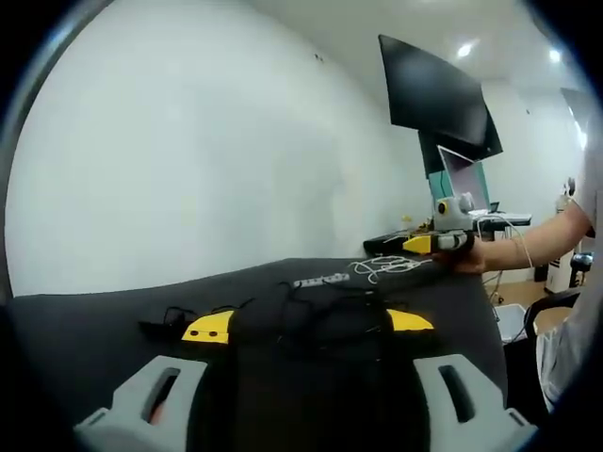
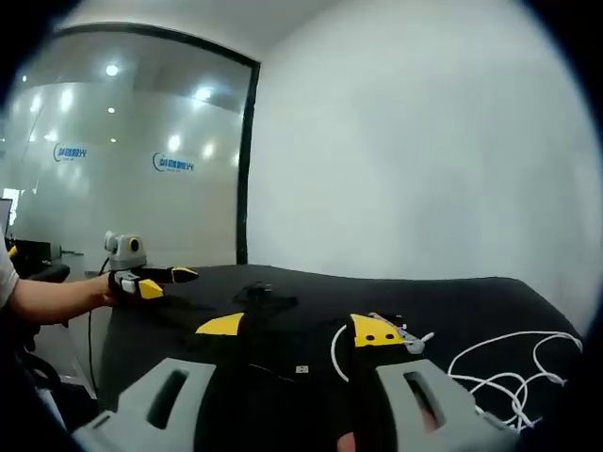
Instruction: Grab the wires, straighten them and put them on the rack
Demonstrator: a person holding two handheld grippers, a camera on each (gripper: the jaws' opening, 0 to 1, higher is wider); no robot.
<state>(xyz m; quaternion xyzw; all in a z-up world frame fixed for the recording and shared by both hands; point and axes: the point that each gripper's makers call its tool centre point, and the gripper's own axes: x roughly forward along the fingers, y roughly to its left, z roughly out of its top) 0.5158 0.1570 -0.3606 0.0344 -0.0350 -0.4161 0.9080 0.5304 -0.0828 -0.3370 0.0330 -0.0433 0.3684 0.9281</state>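
A tangle of black wires lies on the black table, just ahead of my left gripper, whose yellow-tipped jaws stand wide open with nothing in them. White wires lie farther along near my right gripper, held by a hand. In the right gripper view, my right gripper is open. A white wire loop curves by its right fingertip, whether touching I cannot tell. More white wires sprawl to the right. Black wires lie ahead, and the left gripper comes in from the left.
A grey power strip lies behind the black wires. A dark monitor and a laptop stand beyond the table's far end. A white wall runs along the table's back. A glass partition stands behind the table.
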